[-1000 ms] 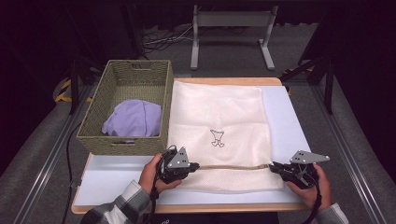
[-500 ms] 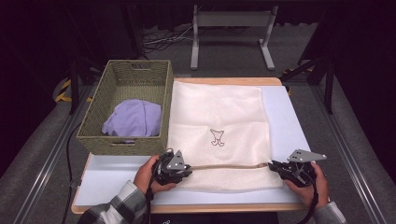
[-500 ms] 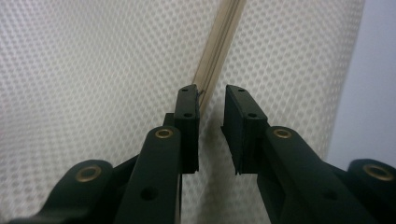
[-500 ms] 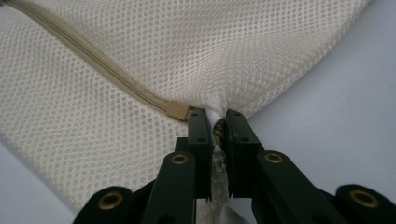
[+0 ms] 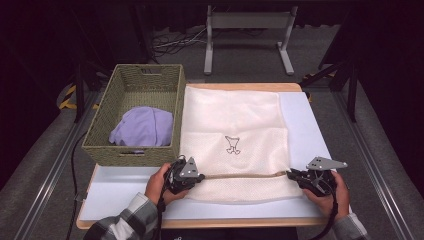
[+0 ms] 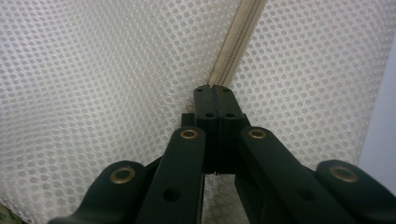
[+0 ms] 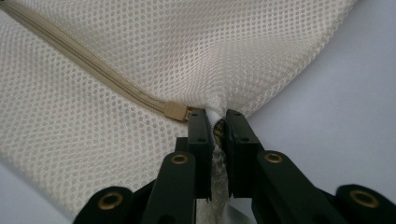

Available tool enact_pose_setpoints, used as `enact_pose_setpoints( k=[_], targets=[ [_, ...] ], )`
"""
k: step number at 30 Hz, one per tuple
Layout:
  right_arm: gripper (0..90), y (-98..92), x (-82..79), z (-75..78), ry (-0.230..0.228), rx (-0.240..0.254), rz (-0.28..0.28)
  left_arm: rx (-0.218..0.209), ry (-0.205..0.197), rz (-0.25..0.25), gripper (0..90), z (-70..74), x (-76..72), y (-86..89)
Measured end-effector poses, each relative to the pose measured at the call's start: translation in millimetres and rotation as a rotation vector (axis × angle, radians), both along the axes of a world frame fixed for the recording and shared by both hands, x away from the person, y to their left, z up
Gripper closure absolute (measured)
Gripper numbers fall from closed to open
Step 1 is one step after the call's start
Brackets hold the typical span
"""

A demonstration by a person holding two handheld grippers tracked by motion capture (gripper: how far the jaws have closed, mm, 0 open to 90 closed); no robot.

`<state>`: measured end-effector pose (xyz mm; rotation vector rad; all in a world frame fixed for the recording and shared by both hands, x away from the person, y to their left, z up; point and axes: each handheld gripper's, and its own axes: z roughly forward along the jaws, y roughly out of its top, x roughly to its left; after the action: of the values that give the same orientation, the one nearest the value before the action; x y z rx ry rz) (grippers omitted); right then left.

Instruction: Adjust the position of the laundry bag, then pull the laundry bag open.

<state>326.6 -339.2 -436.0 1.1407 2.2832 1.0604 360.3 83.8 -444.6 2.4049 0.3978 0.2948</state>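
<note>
Change since earlier: both grippers sit slightly nearer the table's front edge than a second ago; left hand's triangular plate now tilts more toward the bag; bag and basket unmoved.
Left gripper (image 5: 192,176): at left end of the zipper line, near front-left corner of the mesh bag (image 5: 235,135); left gripper view shows jaws pressed together, tips at the zipper (image 6: 236,49) end; clenched, but what sits between them is hidden, likely mesh or zipper tape.
Right gripper (image 5: 296,175): at right end of the zipper line, at bag's front-right edge; right gripper view shows jaws nearly closed, pinching a bunched fold of mesh; a small brassy metal piece shows in the gap; zipper's beige end stop just left of the jaw tips.
Left hand (image 5: 159,184): wraps gripper body; plaid sleeve (image 5: 127,222) enters from bottom.
Right hand (image 5: 327,199): holds gripper from below, near table's front-right.
Mesh bag look: cream-white, fine round-hole mesh, flat on the table (image 5: 305,120), small dark outline logo at centre; beige zipper runs left-right near front edge, stretched between the two grippers, appears zipped.
Basket (image 5: 105,130): woven olive-green, just left of bag, touching or nearly; holds a lavender cloth (image 5: 142,126) bundle.
</note>
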Motion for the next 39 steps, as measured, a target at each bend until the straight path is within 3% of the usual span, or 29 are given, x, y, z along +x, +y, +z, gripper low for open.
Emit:
enact_pose_setpoints(
  k=[9,16,18,22,25,28,32,39],
  targets=[
    [82.1,-1.1,6.9,1.8,-0.005,-0.005,-0.017,0.014,-0.010,0.020,90.0,1.8,10.9,-4.8],
    [82.1,-1.1,4.4,1.9,-0.005,0.005,-0.008,0.006,-0.025,-0.008,90.0,6.3,3.0,-2.2],
    [82.1,-0.6,3.3,2.3,-0.007,0.006,-0.004,-0.020,-0.042,-0.003,90.0,9.3,0.6,-1.3],
    [82.1,0.6,1.4,3.4,-0.007,0.012,0.004,-0.113,-0.043,-0.022,88.8,20.4,-1.8,1.8],
    [82.1,0.8,1.1,3.6,-0.007,0.017,0.008,-0.137,-0.037,-0.031,87.1,22.7,-3.1,0.4],
    [82.2,0.8,0.7,4.2,-0.011,0.021,0.010,-0.129,-0.042,-0.039,84.3,22.7,-4.4,-4.6],
    [82.2,1.7,-1.7,5.3,-0.013,0.018,0.016,-0.141,-0.019,-0.063,82.4,23.7,-4.1,-13.0],
    [82.2,1.8,-4.7,8.0,-0.026,0.038,0.028,-0.137,0.004,-0.146,81.8,27.0,-5.5,-50.7]
  ],
)
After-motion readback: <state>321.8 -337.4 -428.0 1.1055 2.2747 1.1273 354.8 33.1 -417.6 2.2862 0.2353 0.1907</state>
